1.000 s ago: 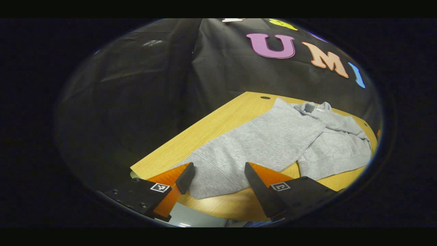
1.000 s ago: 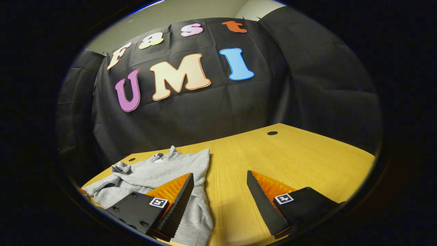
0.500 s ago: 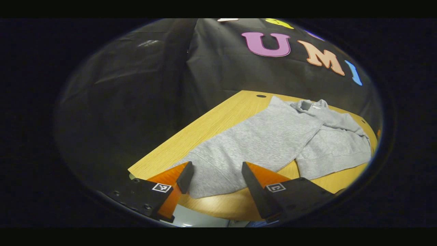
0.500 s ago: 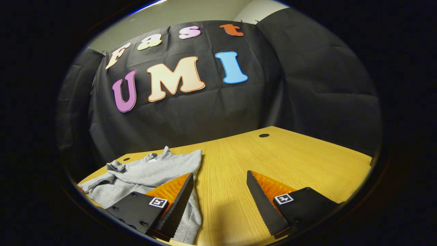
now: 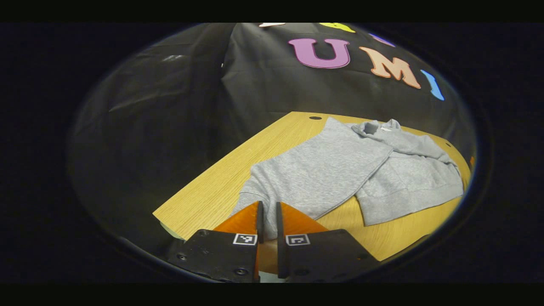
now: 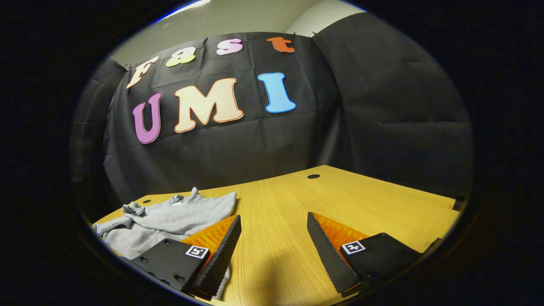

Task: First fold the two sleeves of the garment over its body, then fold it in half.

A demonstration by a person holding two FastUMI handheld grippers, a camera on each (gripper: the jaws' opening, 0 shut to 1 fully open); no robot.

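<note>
Garment, grey sweatshirt: lying flat on table, collar toward booth wall, hem toward table's near edge. One sleeve lying folded across body; other side, by the table's long edge, running down to a near corner.

Left gripper: sitting at that near corner of garment, fingers nearly together with cloth between them — apparently pinching fabric there, presumably to lift and carry it over body. Firm contact of both fingers not fully confirmable at this angle; recording as gripping cloth.

Right gripper: hovering beyond garment's far side over bare table, fingers spread wide, holding nothing. Garment edge lying just behind its left finger. Probably waiting clear so as not to pin cloth during the left-side fold.

Judgement: sleeve-folding step in hand; fold in half not yet done.
</note>
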